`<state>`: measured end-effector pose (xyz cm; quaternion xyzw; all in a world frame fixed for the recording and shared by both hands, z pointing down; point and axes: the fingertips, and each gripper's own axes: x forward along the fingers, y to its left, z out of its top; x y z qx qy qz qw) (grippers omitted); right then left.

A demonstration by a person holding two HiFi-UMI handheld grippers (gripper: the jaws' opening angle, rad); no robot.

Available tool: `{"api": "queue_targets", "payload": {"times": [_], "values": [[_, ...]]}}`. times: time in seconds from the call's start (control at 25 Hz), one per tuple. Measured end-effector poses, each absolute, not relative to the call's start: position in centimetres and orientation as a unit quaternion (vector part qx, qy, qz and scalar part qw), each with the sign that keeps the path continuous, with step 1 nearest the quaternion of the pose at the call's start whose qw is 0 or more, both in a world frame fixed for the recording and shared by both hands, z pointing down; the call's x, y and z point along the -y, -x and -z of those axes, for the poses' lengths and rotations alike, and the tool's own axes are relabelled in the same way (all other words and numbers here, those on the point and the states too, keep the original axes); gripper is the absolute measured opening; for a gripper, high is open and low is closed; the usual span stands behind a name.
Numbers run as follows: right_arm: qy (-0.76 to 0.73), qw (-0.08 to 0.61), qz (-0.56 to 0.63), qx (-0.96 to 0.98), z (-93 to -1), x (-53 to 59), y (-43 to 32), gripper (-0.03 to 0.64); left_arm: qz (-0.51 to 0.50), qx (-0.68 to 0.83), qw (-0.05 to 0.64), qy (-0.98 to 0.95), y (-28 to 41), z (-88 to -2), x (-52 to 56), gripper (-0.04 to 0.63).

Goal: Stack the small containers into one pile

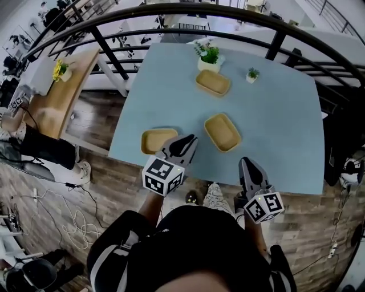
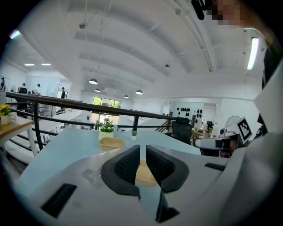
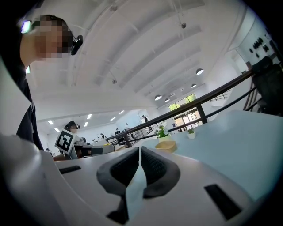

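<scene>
- Three small containers, shallow yellowish trays, are seen lying apart from one another on the light blue table (image 1: 285,114); none is stacked.
- The near-left container (image 1: 155,140) is placed close to the near edge, toward the near-left corner.
- The middle container (image 1: 222,132) is set around the table's middle, a little nearer the near edge.
- The far container (image 1: 213,82) is found toward the far edge, just beside a potted plant (image 1: 209,56) (a smaller potted plant (image 1: 252,74) stands to its right).
- The left tongs (image 1: 191,138) are held over the near edge, their tip between the near-left and middle containers. In the left gripper view the jaws are seen drawn together with only a thin slit left and nothing gripped, and the middle container shows beyond them.
- The right tongs (image 1: 246,162) are held at the near edge, right of the middle container and apart from it. In the right gripper view the jaws are pressed together and empty.
- A black railing (image 1: 171,8) is seen beyond the far edge.
</scene>
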<state>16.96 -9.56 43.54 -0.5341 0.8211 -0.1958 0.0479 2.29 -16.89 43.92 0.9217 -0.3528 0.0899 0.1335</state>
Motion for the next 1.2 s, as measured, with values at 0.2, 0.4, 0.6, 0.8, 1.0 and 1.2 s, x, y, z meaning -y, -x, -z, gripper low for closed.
{"api": "queue_targets", "payload": {"times": [0.2,0.4,0.6,0.8,1.0,1.2], "values": [[0.528,0.047,0.205,-0.823,-44.0,11.6,-17.7,0.034,-0.106,0.361,0.134,-0.917,-3.1,-44.5,19.3,0.025],[0.533,0.041,0.233,-0.812,-46.1,12.7,-19.6,0.045,-0.132,0.365,0.140,-0.911,-4.5,-46.1,21.8,0.026],[0.537,0.036,0.259,-0.803,-48.1,13.7,-20.7,0.058,-0.161,0.362,0.142,-0.907,-5.5,-47.9,23.6,0.029],[0.529,0.037,0.274,-0.803,-49.2,15.1,-21.1,0.071,-0.191,0.349,0.149,-0.906,-7.0,-49.7,25.4,0.073],[0.518,0.023,0.290,-0.804,-50.7,15.3,-20.9,0.089,-0.218,0.336,0.165,-0.901,-7.9,-52.0,26.6,0.129],[0.514,-0.004,0.313,-0.799,-53.1,15.7,-20.7,0.129,-0.250,0.329,0.179,-0.893,-8.0,-54.6,27.8,0.161]]}}
